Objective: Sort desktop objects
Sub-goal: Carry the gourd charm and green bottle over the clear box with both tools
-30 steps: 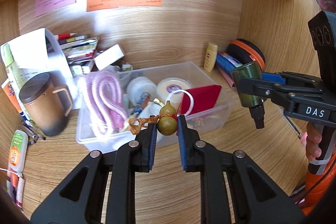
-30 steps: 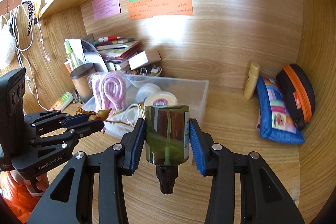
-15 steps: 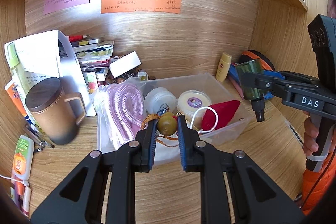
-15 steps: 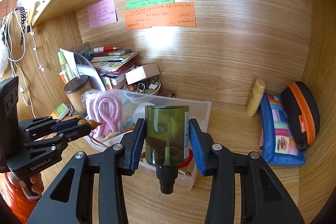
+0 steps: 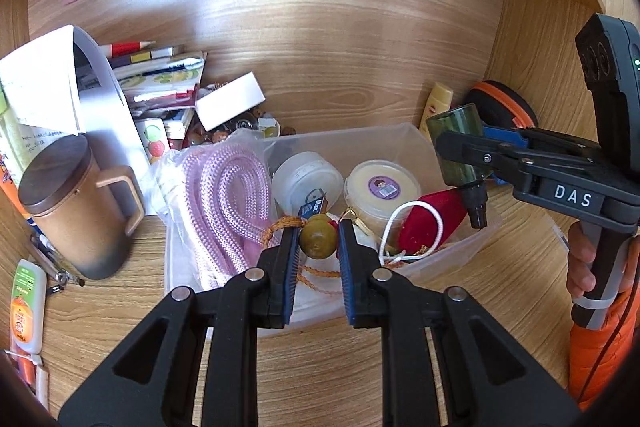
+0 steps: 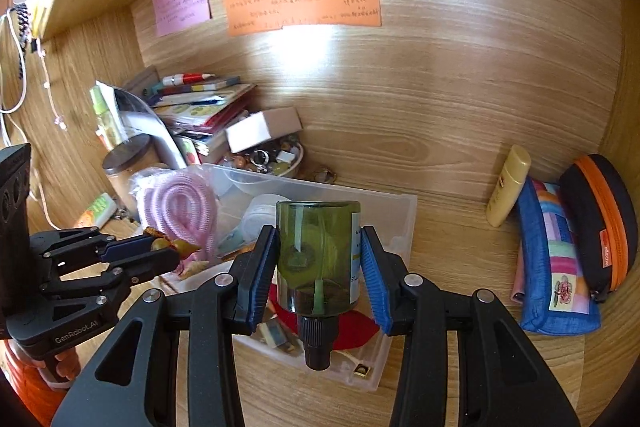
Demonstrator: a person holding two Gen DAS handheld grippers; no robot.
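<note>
The gourd [image 5: 319, 241], a small olive-brown charm on an orange cord [image 5: 280, 227], was clamped between the pads of the left gripper [image 5: 319, 247] and hung over the near part of the clear bin [image 5: 400, 137]. The right gripper [image 6: 319, 263] was clamped on a green bottle [image 6: 316, 255], held cap-down over the bin's right end. Inside the bin lay a pink rope [image 5: 224, 203], two round tubs [image 5: 306, 177], and a red pouch [image 5: 432, 217]. A brown mug [image 5: 76, 211] stood just left of the bin. A yellow tube [image 6: 508, 185] leaned on the back wall, near a blue pouch [image 6: 556, 267] and a black case [image 6: 600, 223].
</note>
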